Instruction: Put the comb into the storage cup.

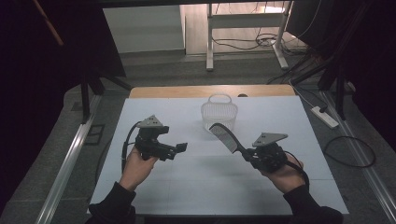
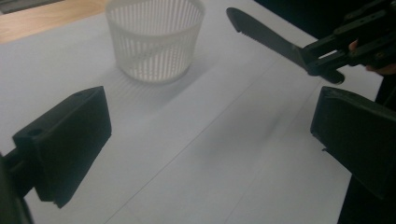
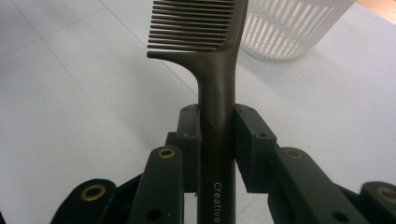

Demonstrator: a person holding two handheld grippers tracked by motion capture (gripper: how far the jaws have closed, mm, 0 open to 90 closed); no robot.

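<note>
A white table [image 1: 154,186] covers the work area, with a strip of bare wooden edge [image 1: 177,91] at its far side. On it, ahead of both grippers and roughly midway between them, stands a white slatted plastic basket [image 1: 219,113], upright, with a loop handle at its rim. In the left gripper view it sits beyond the left jaw; in the right gripper view it lies past the comb's teeth, off to the right.

The right gripper [image 1: 250,153] is held above the table on the person's right hand [image 1: 285,175]. Its jaws are pinched on the handle of a dark comb [image 1: 224,136]. The right gripper view shows both pads pressed flat against the handle, one on each side, the toothed head rising beyond the jaw tips with its teeth to the left. In the high view the comb slants up and away from the jaws towards the basket, its tip near the basket's base but apart from it.

The left gripper [image 1: 180,148] is held in the left hand [image 1: 137,163], well apart from the comb. Its jaws are spread wide with only table surface between them.
</note>
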